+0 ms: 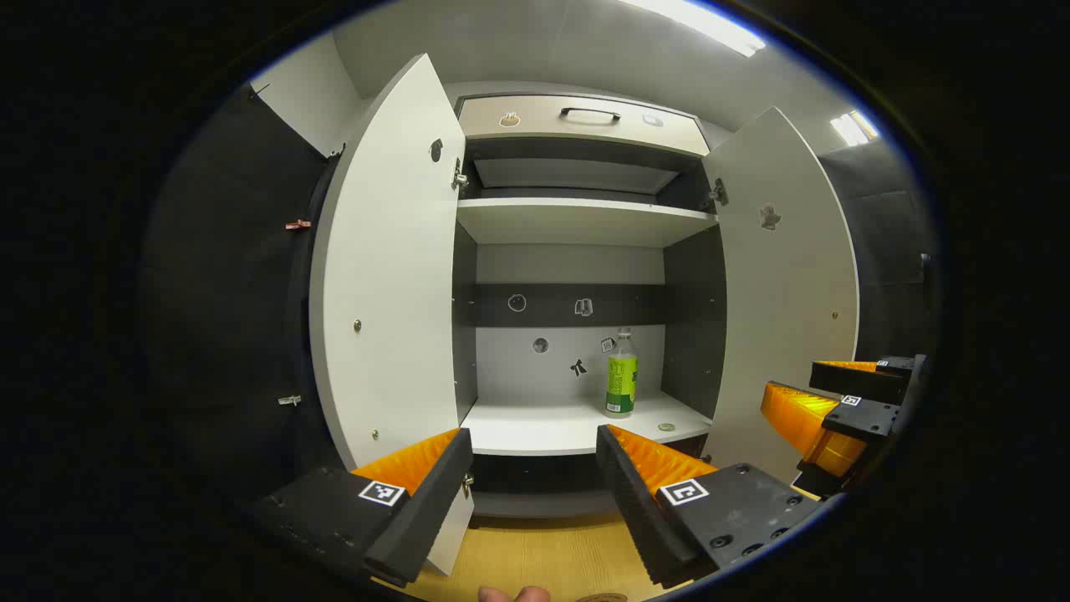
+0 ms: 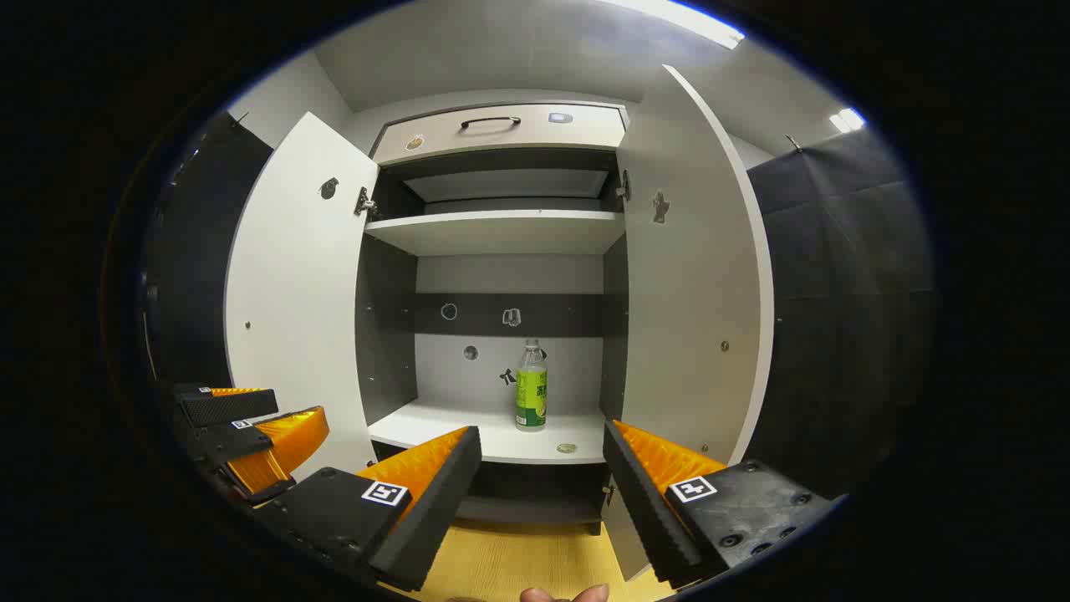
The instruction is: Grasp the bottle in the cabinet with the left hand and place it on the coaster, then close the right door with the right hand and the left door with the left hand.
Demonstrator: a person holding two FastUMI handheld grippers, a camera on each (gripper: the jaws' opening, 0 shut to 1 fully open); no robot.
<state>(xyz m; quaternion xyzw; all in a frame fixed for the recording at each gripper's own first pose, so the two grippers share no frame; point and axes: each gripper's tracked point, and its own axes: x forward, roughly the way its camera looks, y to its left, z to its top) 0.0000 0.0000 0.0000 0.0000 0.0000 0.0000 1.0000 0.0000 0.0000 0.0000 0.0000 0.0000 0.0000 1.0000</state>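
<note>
I'm at the first step: my left gripper (image 1: pixel 531 477) and right gripper (image 2: pixel 542 472) both hang with jaws released, well short of the bottle (image 1: pixel 621 383). Next I judge the left must reach into the cabinet (image 1: pixel 577 221) and close around it.

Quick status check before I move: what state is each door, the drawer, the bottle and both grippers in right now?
Left door: swung open.
Right door: swung open.
Drawer above the shelves: shut.
Bottle: upright on the lower shelf, capped, not held.
Left gripper: open, holding nothing, short of the cabinet.
Right gripper: open, holding nothing.
</note>
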